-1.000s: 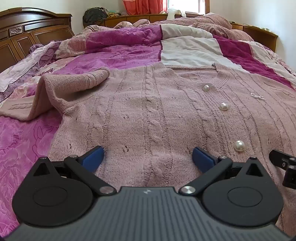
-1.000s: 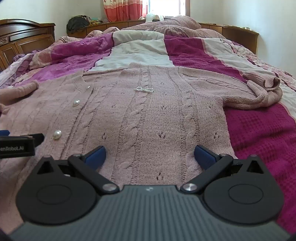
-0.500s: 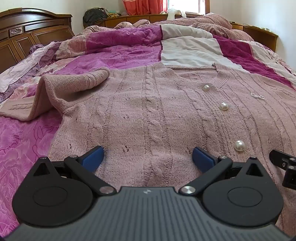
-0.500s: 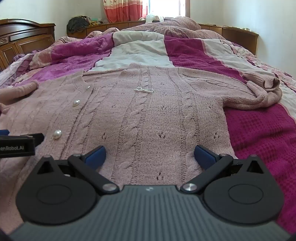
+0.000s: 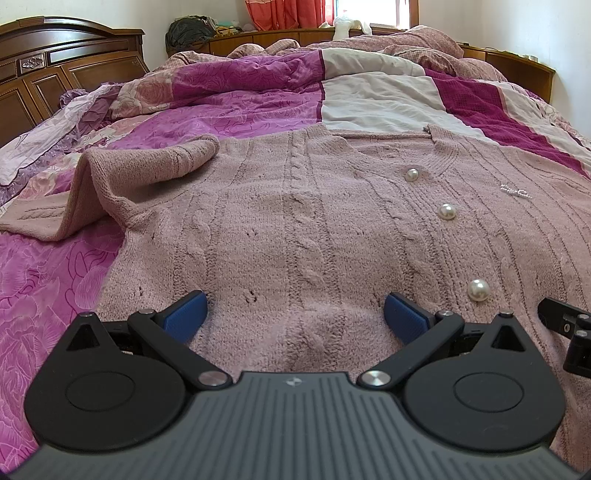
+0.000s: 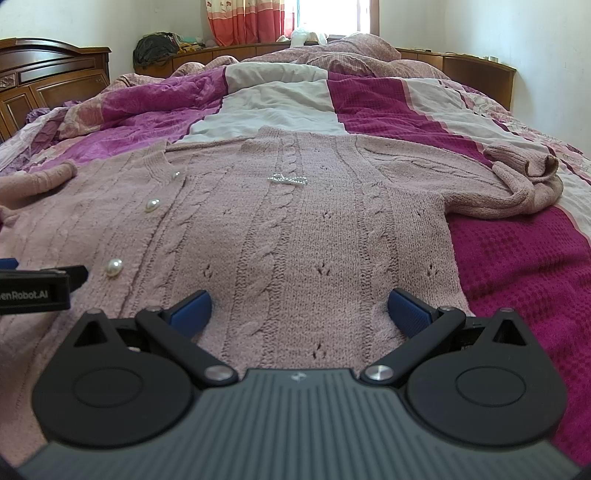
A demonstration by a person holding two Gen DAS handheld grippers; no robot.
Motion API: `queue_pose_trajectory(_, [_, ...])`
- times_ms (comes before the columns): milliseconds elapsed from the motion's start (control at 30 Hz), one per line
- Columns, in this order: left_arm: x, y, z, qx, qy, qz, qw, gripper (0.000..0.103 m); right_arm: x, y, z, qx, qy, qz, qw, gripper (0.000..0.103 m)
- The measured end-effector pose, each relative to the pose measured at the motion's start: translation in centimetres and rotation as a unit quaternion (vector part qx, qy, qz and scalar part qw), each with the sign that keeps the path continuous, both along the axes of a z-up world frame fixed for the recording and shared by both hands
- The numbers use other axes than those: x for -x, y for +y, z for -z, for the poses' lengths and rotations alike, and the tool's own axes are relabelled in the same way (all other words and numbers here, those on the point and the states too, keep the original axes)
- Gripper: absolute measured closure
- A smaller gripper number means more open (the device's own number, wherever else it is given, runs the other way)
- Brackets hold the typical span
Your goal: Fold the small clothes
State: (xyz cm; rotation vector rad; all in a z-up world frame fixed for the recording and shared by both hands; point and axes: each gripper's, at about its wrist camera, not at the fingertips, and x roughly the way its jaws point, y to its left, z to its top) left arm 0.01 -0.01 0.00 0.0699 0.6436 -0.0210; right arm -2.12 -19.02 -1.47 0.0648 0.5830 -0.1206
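A dusty-pink cable-knit cardigan (image 5: 295, 221) (image 6: 306, 236) with pearl buttons (image 5: 446, 211) and a small sparkly bow (image 6: 288, 179) lies spread flat on the bed. Its left sleeve (image 5: 122, 181) is doubled over itself; its right sleeve (image 6: 517, 181) is bunched near the cuff. My left gripper (image 5: 295, 317) is open, its blue pads resting on the knit near the hem on the left half. My right gripper (image 6: 300, 308) is open too, its pads on the knit of the right half near the hem. Nothing is pinched in either.
A patchwork quilt (image 5: 240, 110) in purple, magenta and grey covers the bed. A dark wooden headboard (image 5: 66, 62) stands at the left. Rumpled bedding (image 6: 351, 48), a shelf with a dark bag (image 6: 153, 46) and red curtains (image 6: 251, 22) lie beyond.
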Motion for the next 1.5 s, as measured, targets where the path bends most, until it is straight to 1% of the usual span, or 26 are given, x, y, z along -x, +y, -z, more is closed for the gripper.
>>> queue_pose_trajectory(1067, [-0.2, -0.2, 0.0, -0.002, 0.010, -0.005, 0.9999, 0.000, 0.0, -0.3, -0.2, -0.011, -0.001, -0.001, 1.000, 0.000])
queue_pose_trajectory(1133, [-0.3, -0.1, -0.2, -0.001, 0.015, -0.005, 0.9999, 0.000, -0.1, -0.5, -0.4, -0.019, 0.002, -0.002, 1.000, 0.000])
queue_pose_trajectory(1233, [-0.5, 0.1, -0.6, 0.001, 0.026, -0.007, 0.9996, 0.000, -0.3, -1.3, -1.1, -0.042, 0.013, -0.009, 0.999, 0.000])
queue_pose_trajectory(1367, [-0.6, 0.2, -1.4, 0.002, 0.034, -0.012, 0.9993, 0.000, -0.5, -3.0, -2.8, -0.077, 0.015, -0.018, 0.997, 0.000])
queue_pose_trajectory(1500, [-0.6, 0.5, -2.0, 0.003, 0.039, -0.020, 0.9990, 0.000, -0.9, -5.5, -5.3, -0.086, -0.013, -0.012, 0.996, 0.000])
